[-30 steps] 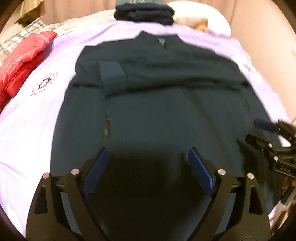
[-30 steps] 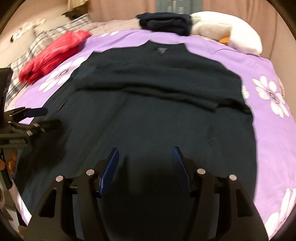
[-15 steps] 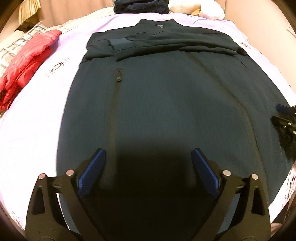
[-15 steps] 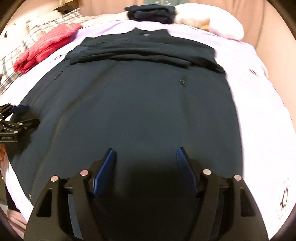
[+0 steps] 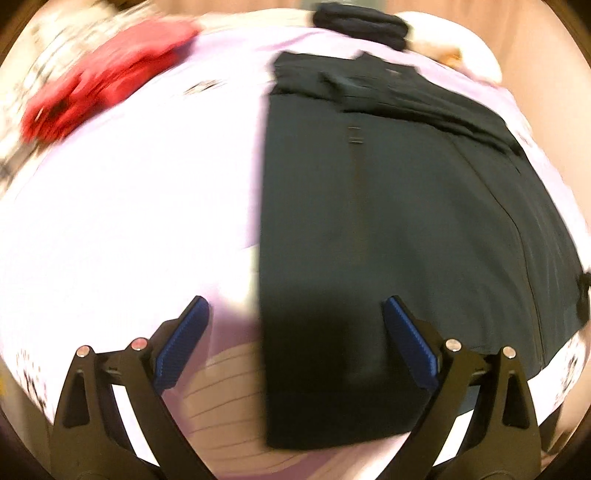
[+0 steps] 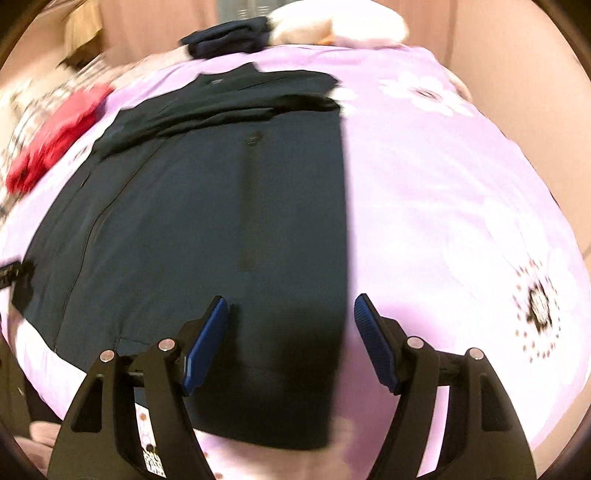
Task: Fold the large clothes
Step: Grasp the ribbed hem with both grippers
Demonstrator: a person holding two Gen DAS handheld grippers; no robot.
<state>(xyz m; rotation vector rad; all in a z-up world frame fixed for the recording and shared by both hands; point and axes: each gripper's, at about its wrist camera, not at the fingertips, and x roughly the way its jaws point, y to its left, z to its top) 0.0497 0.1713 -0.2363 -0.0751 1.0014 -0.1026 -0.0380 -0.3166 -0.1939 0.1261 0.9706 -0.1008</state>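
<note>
Lying flat on the bed's lilac floral cover, the dark jacket has its sleeves folded across the chest. It looks soft, limp and fairly light — likely to sag and slide when lifted — so the two side edges near the hem seem the best places to pinch. The left gripper straddles one side edge, the right gripper the other; both have just been opening and stand apart, nothing clamped. Counted: one jacket spread out, one red padded garment, one dark folded pile and one white pillow.
</note>
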